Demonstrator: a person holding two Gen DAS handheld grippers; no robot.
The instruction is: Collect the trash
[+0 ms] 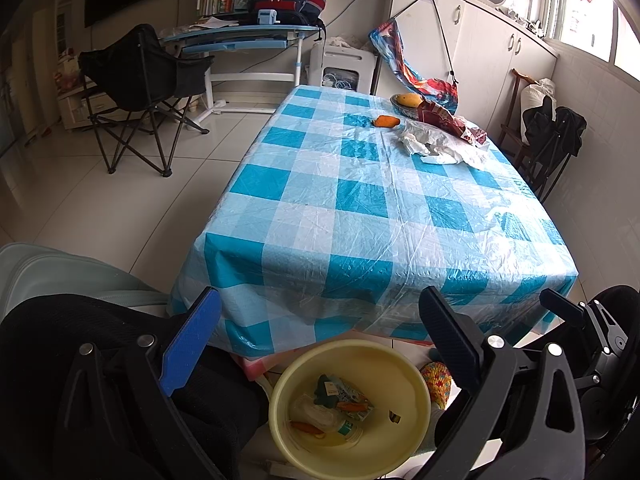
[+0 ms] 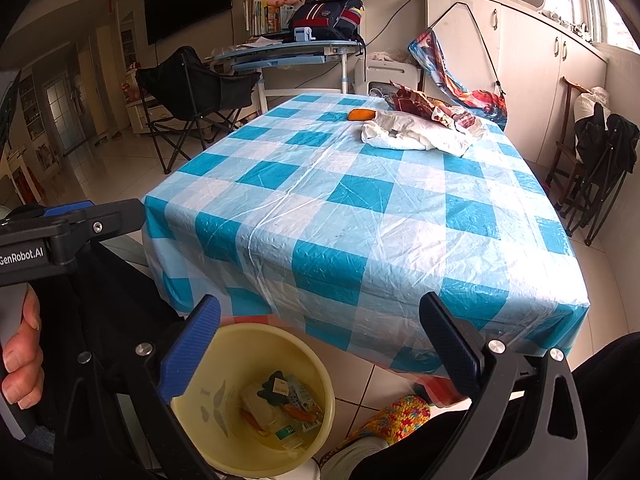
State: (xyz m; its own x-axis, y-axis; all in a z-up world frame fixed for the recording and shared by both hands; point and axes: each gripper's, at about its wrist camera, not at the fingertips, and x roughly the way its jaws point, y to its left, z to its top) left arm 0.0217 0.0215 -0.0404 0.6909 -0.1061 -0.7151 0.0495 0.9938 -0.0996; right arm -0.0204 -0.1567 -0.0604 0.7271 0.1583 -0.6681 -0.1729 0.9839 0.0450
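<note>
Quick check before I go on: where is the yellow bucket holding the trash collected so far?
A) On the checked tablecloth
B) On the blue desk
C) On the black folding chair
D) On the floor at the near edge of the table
D: the yellow bucket stands on the floor tiles below the near edge of the table, with wrappers and a bottle inside.

Daylight from windows (image 1: 576, 4) at upper right, blown out white there. Room evenly bright, soft shadows. Sheen and glare streaks on the plastic tablecloth (image 1: 360, 200), floor tiles (image 1: 100, 184) reflective at left. Strong fisheye bend, dark vignette in all corners. Centre sharp, edges slightly soft; lower-frame foreground dark, underexposed.
</note>
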